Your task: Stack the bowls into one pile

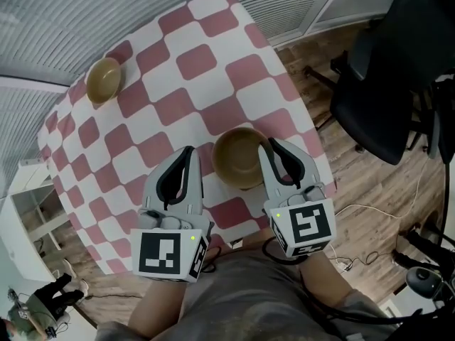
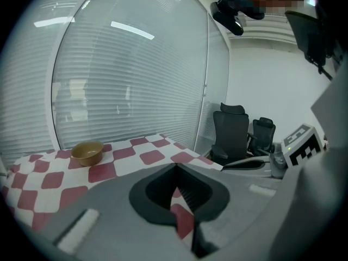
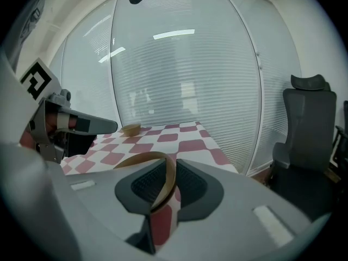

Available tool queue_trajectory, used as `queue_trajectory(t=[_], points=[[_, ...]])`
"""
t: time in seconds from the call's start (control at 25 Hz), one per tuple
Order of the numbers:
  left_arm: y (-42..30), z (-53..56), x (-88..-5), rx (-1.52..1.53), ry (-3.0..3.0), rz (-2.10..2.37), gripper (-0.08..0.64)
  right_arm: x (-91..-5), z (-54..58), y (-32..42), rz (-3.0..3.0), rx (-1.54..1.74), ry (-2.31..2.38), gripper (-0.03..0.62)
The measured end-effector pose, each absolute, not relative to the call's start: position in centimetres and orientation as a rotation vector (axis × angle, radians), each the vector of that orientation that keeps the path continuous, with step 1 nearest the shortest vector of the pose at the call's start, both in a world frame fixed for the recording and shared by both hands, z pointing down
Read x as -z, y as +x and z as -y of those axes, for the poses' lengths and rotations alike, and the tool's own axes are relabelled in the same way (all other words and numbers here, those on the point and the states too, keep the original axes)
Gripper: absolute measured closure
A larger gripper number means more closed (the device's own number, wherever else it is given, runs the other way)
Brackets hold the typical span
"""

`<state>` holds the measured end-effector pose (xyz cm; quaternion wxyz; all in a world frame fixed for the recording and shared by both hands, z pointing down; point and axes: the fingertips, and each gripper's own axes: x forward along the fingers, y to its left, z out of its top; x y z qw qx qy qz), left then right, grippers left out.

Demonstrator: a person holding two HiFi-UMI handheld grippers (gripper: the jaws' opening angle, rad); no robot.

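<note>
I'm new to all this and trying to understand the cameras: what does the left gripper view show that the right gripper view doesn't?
Only the left gripper view: the left gripper with its jaws shut on nothing. Only the right gripper view: the right gripper pinching the near bowl by its rim. Both: the far bowl on the checkered table, the window blinds and an office chair.

Bright, even daylight, probably through the white slatted blinds (image 2: 130,91). Strip-light reflections (image 2: 133,30) glare at eleven o'clock in the left gripper view. Both gripper views bulge, blackening at the rims. The tan round bowl (image 1: 240,156) casts a faint shadow at six o'clock.
</note>
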<state>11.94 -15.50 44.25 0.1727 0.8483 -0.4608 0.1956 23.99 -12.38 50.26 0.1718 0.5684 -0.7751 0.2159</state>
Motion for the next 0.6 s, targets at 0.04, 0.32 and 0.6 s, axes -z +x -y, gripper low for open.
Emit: queue_trajectory(t=[0.04, 0.32, 0.6], points=[[11.9, 15.5, -44.2, -0.554, 2.406, 1.309, 0.560, -50.2, 12.4, 23.9, 2.203, -0.610, 1.613, 0.508], [12.3, 14.9, -43.8, -0.544, 2.418, 1.305, 0.560, -49.9, 11.7, 24.4, 2.194, -0.605, 1.628, 0.523], [11.6, 14.0, -41.6, -0.513, 2.436, 1.348, 0.560, -47.6, 11.6, 23.6, 2.235, -0.562, 1.627, 0.528]])
